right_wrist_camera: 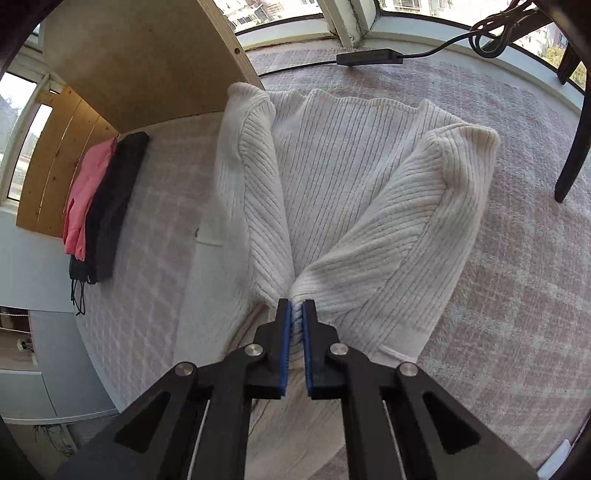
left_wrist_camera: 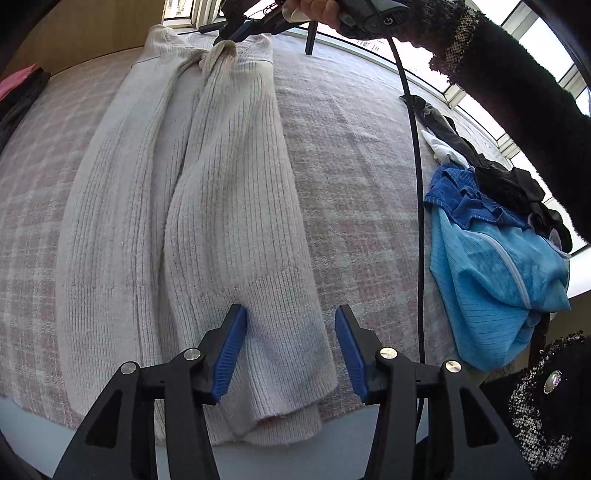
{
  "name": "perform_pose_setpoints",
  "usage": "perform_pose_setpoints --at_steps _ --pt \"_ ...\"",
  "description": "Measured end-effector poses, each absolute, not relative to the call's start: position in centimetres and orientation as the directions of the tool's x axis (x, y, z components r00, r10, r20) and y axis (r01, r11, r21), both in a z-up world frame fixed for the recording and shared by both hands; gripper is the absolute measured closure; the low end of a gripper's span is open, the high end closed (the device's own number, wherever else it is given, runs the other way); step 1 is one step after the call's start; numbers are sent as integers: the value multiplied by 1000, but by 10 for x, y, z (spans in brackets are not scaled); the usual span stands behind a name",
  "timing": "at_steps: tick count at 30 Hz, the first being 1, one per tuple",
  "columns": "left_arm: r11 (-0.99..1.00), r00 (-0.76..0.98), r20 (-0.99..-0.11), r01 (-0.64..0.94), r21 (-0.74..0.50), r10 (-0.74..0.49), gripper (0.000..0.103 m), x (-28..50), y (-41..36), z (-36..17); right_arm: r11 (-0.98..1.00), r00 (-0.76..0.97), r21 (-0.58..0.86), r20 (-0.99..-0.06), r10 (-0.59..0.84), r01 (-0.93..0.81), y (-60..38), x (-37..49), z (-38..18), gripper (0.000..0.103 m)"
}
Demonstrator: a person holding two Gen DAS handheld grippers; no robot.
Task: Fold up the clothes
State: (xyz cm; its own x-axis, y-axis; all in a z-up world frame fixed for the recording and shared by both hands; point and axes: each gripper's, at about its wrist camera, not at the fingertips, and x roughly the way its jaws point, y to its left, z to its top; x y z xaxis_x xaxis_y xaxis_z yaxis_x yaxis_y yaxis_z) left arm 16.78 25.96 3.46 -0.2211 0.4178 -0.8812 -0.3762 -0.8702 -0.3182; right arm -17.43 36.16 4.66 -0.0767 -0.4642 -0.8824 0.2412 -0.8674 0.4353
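A cream ribbed sweater [left_wrist_camera: 229,192] lies lengthwise on the checked tablecloth [left_wrist_camera: 351,155], its sides folded in toward the middle. My left gripper [left_wrist_camera: 290,310] is open just above the near hem, one blue pad on each side of the right-hand fold, gripping nothing. At the far end, my right gripper [left_wrist_camera: 236,35] pinches a bunched bit of the knit. In the right wrist view the right gripper [right_wrist_camera: 295,308] is shut on the sweater [right_wrist_camera: 332,177], where the two folded sleeves meet. A hand [left_wrist_camera: 317,9] holds that gripper.
A heap of blue and black clothes [left_wrist_camera: 491,240] sits at the table's right side, beside a black cable [left_wrist_camera: 417,184]. Folded pink and black garments [right_wrist_camera: 99,206] lie by a wooden board [right_wrist_camera: 147,55]. A dark chair leg [right_wrist_camera: 576,147] and windows stand behind.
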Motion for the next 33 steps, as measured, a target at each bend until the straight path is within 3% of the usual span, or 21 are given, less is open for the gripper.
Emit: perform_pose_setpoints --at_steps 3,8,11,13,14,15,18,19,20,21,25,28,31,33 --pt "-868 -221 -879 -376 -324 423 56 168 259 34 -855 -110 455 -864 -492 250 358 -173 57 99" --pt "-867 -221 -881 -388 -313 418 56 168 261 34 -864 -66 435 -883 -464 254 334 -186 27 98" --pt "-866 -219 -880 -385 -318 421 56 167 261 34 -813 -141 518 -813 -565 268 355 -172 54 95" --pt "-863 -217 -878 -385 -325 428 56 167 260 34 -814 -217 492 -797 -564 309 372 -153 76 79" --pt "-862 -216 -876 -385 -330 432 55 167 260 34 -829 -241 451 -809 -537 332 375 -143 82 56" --pt "-860 -214 -874 -383 -337 437 55 166 260 34 -834 -252 419 -817 -519 359 372 -136 82 42" --pt "-856 -209 -872 -388 -343 444 53 166 257 34 -855 -280 276 -862 -422 440 353 -127 66 43" --pt "-855 -209 -873 -392 -339 442 53 167 258 34 -859 -280 233 -878 -388 456 346 -127 56 49" --pt "-855 -210 -874 -396 -334 438 53 167 258 34 -859 -273 206 -891 -363 469 341 -128 46 78" --pt "-856 -211 -876 -400 -328 434 53 168 259 34 -859 -265 213 -892 -365 465 339 -128 39 89" --pt "-854 -208 -878 -408 -323 431 52 169 261 35 -840 -288 230 -867 -406 491 330 -121 35 89" --pt "-848 -200 -878 -418 -324 434 51 168 260 35 -817 -250 202 -889 -385 540 325 -123 37 75" --pt "-845 -198 -880 -430 -317 431 51 168 261 35 -801 -317 373 -776 -546 469 366 -135 64 73" --pt "-845 -198 -878 -428 -322 435 51 168 261 35 -847 -387 387 -764 -516 365 395 -158 65 74"
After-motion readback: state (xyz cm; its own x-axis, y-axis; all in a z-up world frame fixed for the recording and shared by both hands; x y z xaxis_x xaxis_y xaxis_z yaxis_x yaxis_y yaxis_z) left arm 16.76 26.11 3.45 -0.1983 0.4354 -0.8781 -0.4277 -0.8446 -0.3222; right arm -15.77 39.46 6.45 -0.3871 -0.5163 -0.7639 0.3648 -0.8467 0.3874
